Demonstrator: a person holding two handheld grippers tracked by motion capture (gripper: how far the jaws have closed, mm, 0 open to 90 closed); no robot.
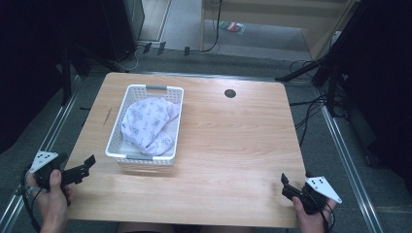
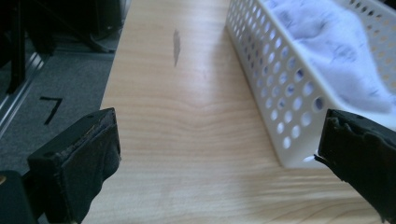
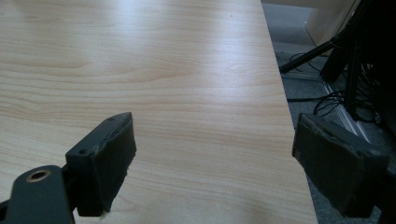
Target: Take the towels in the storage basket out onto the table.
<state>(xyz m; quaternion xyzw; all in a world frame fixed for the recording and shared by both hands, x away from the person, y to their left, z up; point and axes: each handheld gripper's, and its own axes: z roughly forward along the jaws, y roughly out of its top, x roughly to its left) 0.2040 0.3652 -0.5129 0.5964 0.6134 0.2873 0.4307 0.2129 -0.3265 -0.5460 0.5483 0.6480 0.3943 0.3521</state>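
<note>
A white perforated basket (image 1: pixel 176 127) stands on the left half of the wooden table (image 1: pixel 233 145). Inside it lies a crumpled white cloth with a small purple print (image 1: pixel 145 124). My left gripper (image 1: pixel 86 165) hovers at the table's near left corner, just left of the basket, open with nothing between its jaws. In the left gripper view the basket wall (image 2: pixel 280 88) and the cloth (image 2: pixel 327 42) sit ahead to the right. My right gripper (image 1: pixel 285 183) is at the near right corner, open and empty, over bare wood (image 3: pixel 187 84).
A dark round grommet hole (image 1: pixel 230 93) sits near the table's far edge. A dark streak (image 2: pixel 176 44) marks the wood left of the basket. Cables and stand legs (image 1: pixel 316 73) lie on the grey floor beyond the right edge.
</note>
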